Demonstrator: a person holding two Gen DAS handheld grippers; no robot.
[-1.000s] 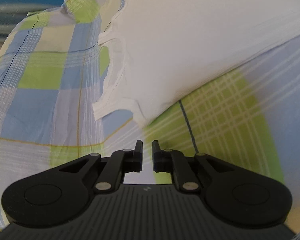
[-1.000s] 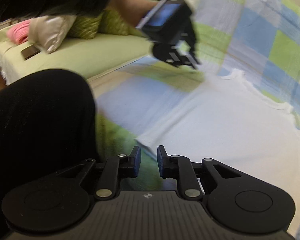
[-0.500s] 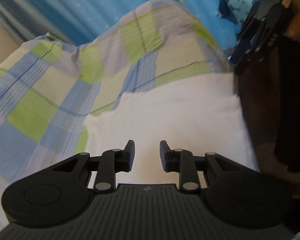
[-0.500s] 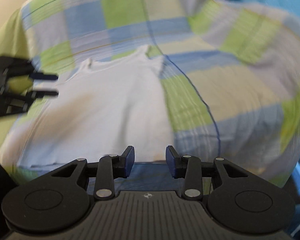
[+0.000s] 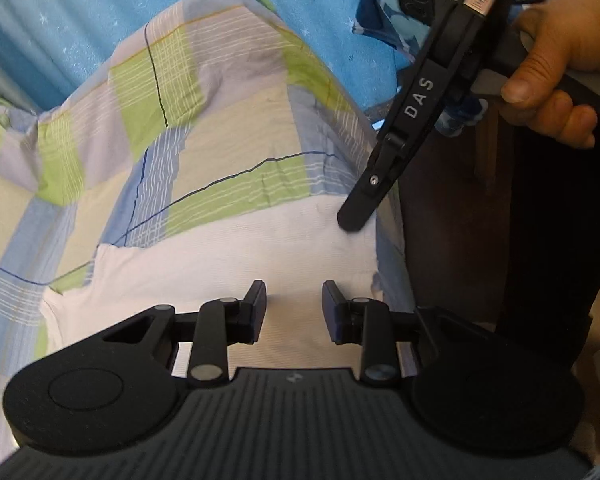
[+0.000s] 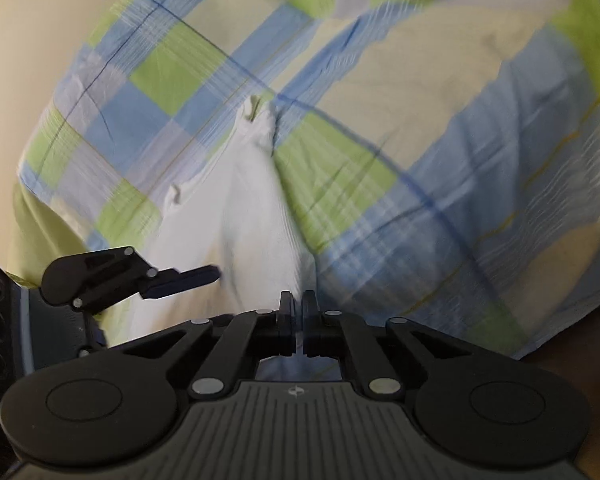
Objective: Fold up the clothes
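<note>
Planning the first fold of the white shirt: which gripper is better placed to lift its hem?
Right, probably. The right gripper is already shut on the white shirt at its edge. The left gripper is open above the cloth, holding nothing.

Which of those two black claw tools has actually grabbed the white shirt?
The right gripper: its fingers are shut on the white shirt. The left gripper hovers over it, fingers apart, holding nothing.
</note>
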